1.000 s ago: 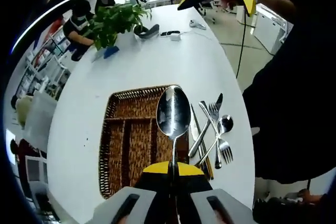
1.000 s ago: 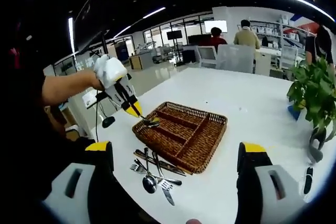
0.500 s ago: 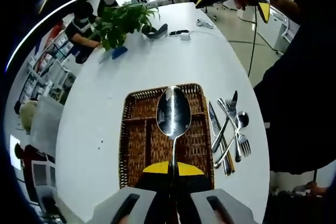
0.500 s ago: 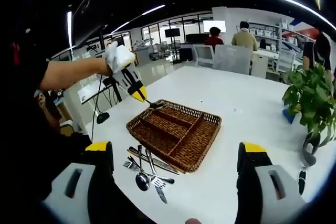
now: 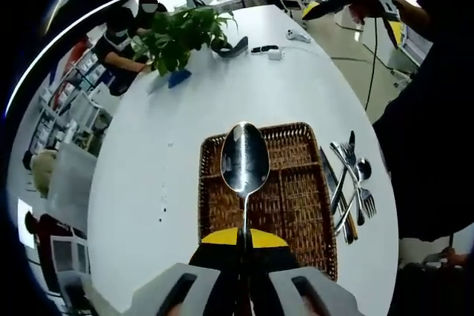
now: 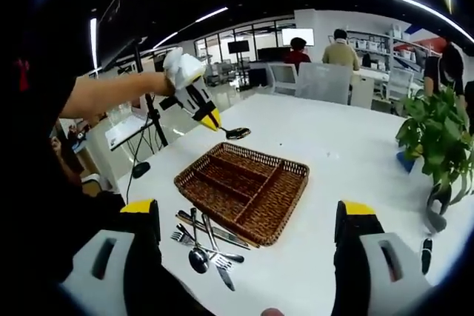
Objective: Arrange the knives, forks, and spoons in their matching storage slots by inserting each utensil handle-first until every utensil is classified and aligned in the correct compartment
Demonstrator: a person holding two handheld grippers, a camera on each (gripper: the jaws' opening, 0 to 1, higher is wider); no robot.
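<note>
- Now the left gripper (image 5: 243, 246) pinches a spoon (image 5: 244, 162) by its handle, bowl pointing forward, held in the air above the wicker tray (image 5: 296, 194).
- Seen from the right gripper view, that spoon (image 6: 237, 133) hangs over the tray's (image 6: 285, 215) far edge.
- Right gripper (image 6: 252, 216) stands with jaws spread wide, gripping nothing, near the tray.
- Loose cutlery (image 6: 205, 244) (forks, knives, a spoon) lies heaped on the white table (image 6: 348, 146) just beside the tray.
- A potted plant (image 6: 437, 138) stands well apart from the tray.
</note>
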